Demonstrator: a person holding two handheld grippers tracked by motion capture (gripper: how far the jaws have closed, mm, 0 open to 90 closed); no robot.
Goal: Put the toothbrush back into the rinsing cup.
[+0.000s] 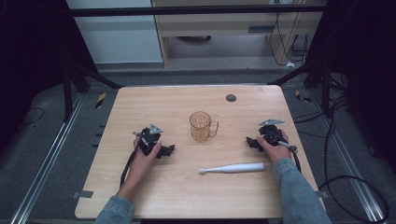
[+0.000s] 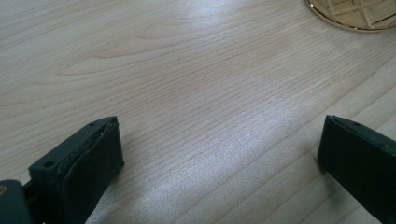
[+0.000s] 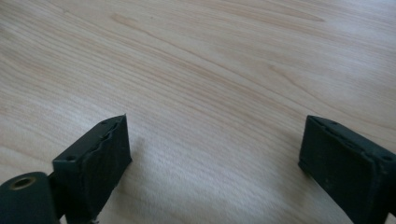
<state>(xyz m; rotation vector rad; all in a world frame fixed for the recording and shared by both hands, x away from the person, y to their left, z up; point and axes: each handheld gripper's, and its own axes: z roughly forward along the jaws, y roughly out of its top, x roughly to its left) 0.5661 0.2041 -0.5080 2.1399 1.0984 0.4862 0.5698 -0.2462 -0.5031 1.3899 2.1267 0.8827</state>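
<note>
An amber glass mug [image 1: 201, 126] with a handle on its right stands upright at the middle of the wooden table [image 1: 154, 100]. Its base edge [image 2: 355, 14] peeks in at the top right of the left gripper view. A white electric toothbrush [image 1: 232, 168] lies on its side nearer the front, head pointing left. My left gripper [image 1: 169, 150] rests on the table left of the mug, open, with bare wood between its jaws [image 2: 219, 154]. My right gripper [image 1: 251, 142] rests right of the mug, above the toothbrush's handle end, also open over bare wood [image 3: 215, 158].
A small dark round disc [image 1: 230, 98] sits near the table's far edge. Black cables trail from both grippers toward the front. Metal rails and loose cables run along the floor on both sides of the table.
</note>
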